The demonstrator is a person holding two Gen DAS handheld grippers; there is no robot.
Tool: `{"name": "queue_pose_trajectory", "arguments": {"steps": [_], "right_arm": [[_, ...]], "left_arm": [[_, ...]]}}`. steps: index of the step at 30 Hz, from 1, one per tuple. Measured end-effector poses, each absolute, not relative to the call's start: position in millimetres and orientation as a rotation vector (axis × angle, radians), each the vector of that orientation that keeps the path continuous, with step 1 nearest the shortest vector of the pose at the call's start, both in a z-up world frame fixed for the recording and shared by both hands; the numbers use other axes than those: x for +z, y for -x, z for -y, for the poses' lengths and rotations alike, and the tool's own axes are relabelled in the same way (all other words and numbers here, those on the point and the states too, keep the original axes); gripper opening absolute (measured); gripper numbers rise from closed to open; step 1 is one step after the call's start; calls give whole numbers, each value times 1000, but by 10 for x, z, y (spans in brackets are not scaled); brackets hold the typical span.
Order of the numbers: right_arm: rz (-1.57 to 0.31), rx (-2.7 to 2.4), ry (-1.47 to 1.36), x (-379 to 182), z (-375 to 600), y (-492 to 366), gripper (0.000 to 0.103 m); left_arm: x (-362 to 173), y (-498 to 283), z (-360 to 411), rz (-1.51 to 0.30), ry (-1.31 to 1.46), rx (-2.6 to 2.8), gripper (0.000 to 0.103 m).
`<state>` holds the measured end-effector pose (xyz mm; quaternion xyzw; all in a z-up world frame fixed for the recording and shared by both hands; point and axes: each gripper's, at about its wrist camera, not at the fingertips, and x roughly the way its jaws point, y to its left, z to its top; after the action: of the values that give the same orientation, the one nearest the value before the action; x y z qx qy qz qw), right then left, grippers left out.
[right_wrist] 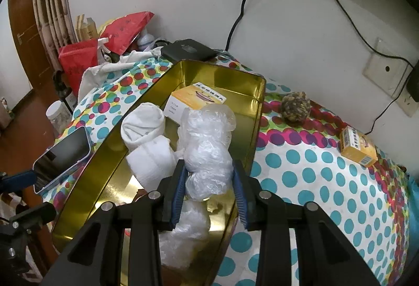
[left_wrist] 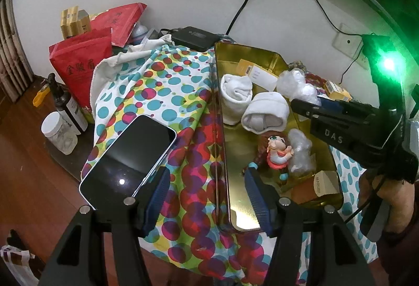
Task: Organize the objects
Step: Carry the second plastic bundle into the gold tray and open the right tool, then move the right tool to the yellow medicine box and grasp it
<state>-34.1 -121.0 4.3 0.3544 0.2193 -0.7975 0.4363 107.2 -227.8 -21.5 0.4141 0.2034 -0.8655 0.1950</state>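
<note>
Right gripper point(right_wrist: 209, 178) clamped on crinkly plastic wrap bundle point(right_wrist: 207, 144) over gold tin point(right_wrist: 259, 108), left gripper point(left_wrist: 207, 197) spread wide and empty near phone point(left_wrist: 128, 157); likely to slip free or spring back out over the rim, being slick and puffy.

The tin point(right_wrist: 258, 113) is glossy gold metal. The socks point(left_wrist: 237, 92) are soft white cloth, the bag point(right_wrist: 209, 144) crinkled clear plastic, the tablecloth point(left_wrist: 167, 81) dotted fabric, the phone point(left_wrist: 131, 152) smooth glass.
</note>
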Motion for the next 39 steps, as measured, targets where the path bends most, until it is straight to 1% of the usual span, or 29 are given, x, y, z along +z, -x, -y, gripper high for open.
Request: {"name": "queue_pose_trajectory", "arguments": {"steps": [8,9,10,11,12,13,18,24,32,35,39], "right_arm": [[-565,-1990,-886,3,1256,339,35],[-558,-1983,-882,3,1250,338,40],[-559,-1977,-879,2,1248,338,51],[-566,-1984,-871,4,1243,330,60],[-573,-2003,-850,18,1230,318,76],[-563,-2021,-821,45,1199,303,86],[-504,-2025,-739,198,1050,288,89],[-407,-2123,-681,307,693,534,100],[-383,-2308,-709,157,89,1240,103],[-366,-2355,-754,60,-96,1549,103],[-390,-2381,-839,-78,-176,1948,103]], "left_arm": [[-220,-1021,2255,-564,-1176,-2446,61],[-220,-1017,2251,-561,-1177,-2448,61],[-222,-1008,2249,-559,-1179,-2446,61],[-226,-1000,2248,-560,-1182,-2444,61],[-230,-994,2246,-562,-1185,-2443,61],[-232,-988,2241,-564,-1187,-2444,61],[-219,-946,2196,-549,-1195,-2447,61],[-188,-869,2107,-527,-1208,-2453,61],[-185,-661,1930,-482,-1247,-2464,61],[-176,-567,1842,-465,-1262,-2474,61],[-167,-441,1740,-435,-1281,-2480,61]]}}
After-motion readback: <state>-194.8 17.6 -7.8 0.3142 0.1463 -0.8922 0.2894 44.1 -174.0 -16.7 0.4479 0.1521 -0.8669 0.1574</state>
